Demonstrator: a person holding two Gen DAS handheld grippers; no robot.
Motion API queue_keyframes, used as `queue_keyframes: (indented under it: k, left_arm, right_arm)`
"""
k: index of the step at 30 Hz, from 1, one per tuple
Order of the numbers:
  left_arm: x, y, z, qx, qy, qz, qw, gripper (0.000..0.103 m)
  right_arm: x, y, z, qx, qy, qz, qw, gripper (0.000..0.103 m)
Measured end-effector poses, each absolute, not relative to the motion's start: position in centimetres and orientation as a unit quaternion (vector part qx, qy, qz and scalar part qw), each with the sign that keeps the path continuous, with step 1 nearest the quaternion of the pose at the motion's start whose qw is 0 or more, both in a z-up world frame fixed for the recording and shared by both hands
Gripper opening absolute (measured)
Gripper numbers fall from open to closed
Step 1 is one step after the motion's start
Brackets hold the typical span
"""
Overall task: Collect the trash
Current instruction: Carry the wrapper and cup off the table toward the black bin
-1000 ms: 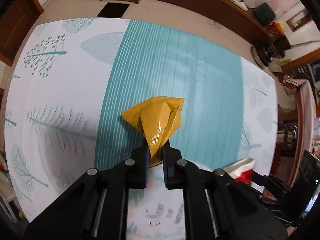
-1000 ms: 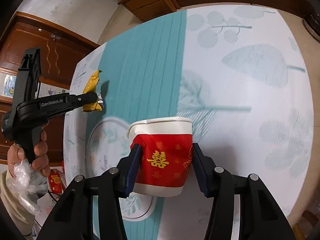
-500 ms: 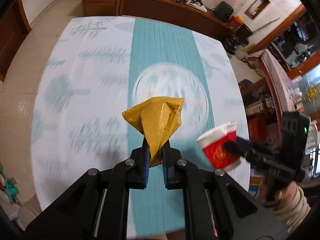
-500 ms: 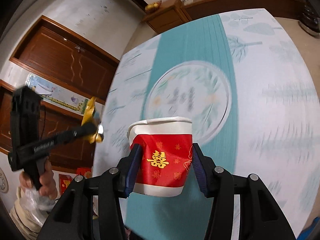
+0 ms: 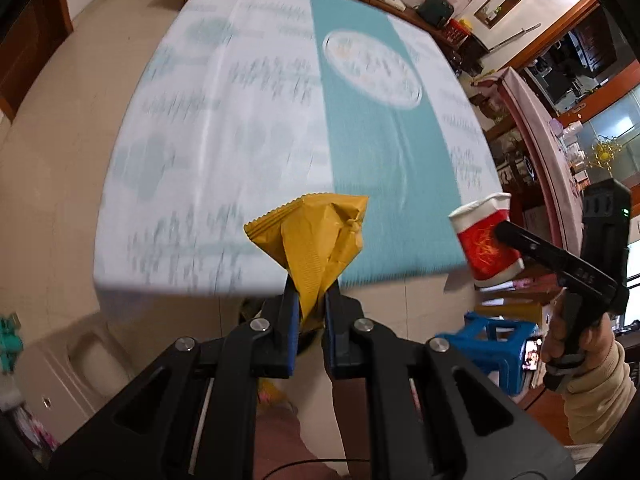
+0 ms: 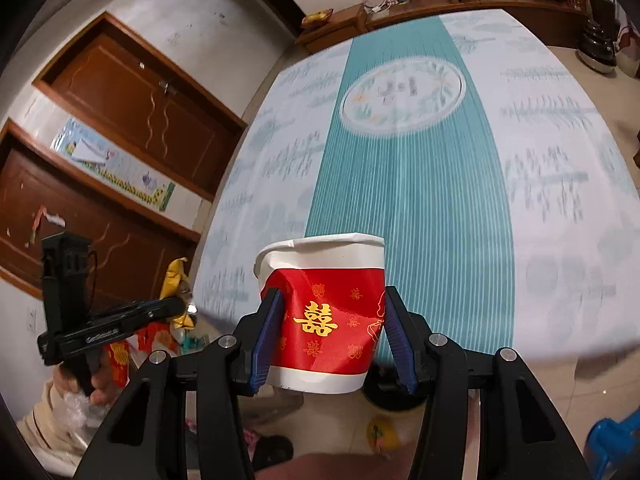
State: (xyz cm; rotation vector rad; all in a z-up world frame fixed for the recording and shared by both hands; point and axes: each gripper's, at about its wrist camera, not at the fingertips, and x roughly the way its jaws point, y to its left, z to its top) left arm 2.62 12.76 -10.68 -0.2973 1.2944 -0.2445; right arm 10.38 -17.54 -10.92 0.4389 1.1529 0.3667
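My left gripper (image 5: 310,296) is shut on a crumpled yellow snack wrapper (image 5: 316,236), held in the air just past the near edge of the table (image 5: 224,128). My right gripper (image 6: 328,300) is shut on a dented red and white paper cup (image 6: 324,304) with gold characters, also off the table's near edge. In the left wrist view the paper cup (image 5: 486,240) shows at the right, clamped in the right gripper (image 5: 504,234) held by a hand in a beige sleeve. In the right wrist view the left gripper (image 6: 182,304) and the yellow wrapper (image 6: 176,280) show at the lower left.
The table (image 6: 540,184) carries a white and teal leaf-print cloth with a round medallion (image 6: 404,96). A blue plastic stool (image 5: 496,344) stands on the tiled floor at the right. Wooden doors (image 6: 132,112) and a sideboard (image 6: 460,4) line the walls. Red packets (image 6: 120,356) lie on the floor.
Both grippers have drawn back from over the table, past its near edge, and risen, each still holding its item. The whole tabletop and the floor in front now show.
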Motion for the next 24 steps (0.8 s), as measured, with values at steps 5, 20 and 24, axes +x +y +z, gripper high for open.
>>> queue_keyframes:
  k: [5, 20, 24]
  left_arm:
    - [-2.2, 13.2, -13.3, -0.145, 0.620, -0.114, 0.763, 0.008]
    - [-8.4, 8.2, -30.6, -0.099, 0.690, -0.111, 0.708, 0.008]
    - [-8.4, 7.6, -37.2, -0.108, 0.703, -0.095, 0.697, 0.008]
  right_arm:
    - [3.9, -14.9, -11.3, 0.186, 0.557, 0.172, 0.791, 0.049]
    - [-5.1, -8.4, -28.1, 0.180, 0.651, 0.108, 0.730, 0.050]
    - [-5.8, -8.4, -35.3, 0.215, 0.663, 0.076, 0.713, 0.050]
